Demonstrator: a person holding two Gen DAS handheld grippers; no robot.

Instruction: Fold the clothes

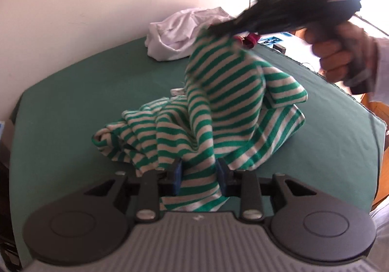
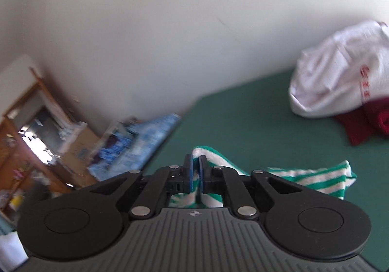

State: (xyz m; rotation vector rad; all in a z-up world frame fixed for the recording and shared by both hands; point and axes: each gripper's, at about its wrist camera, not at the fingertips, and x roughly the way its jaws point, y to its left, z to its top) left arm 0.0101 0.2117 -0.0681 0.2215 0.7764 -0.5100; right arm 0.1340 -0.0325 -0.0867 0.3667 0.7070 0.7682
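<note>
1. Left wrist view: the left gripper [image 1: 198, 174] has its jaws clamped on a bunched fold of the green-and-white striped shirt [image 1: 218, 106], which rises as a tent from these jaws to the right gripper [image 1: 214, 27] high ahead. The rest lies crumpled on the green tabletop [image 1: 85, 92] just beyond the jaws. With so much slack, the fold could come out crooked.
2. Right wrist view: the right gripper [image 2: 195, 169] pinches a thin striped edge [image 2: 201, 151] between nearly closed jaws; the grip looks shallow, so a tug might pull it free. A white garment [image 2: 335, 72] and a red cloth [image 2: 364, 123] lie far right of the jaws.
</note>
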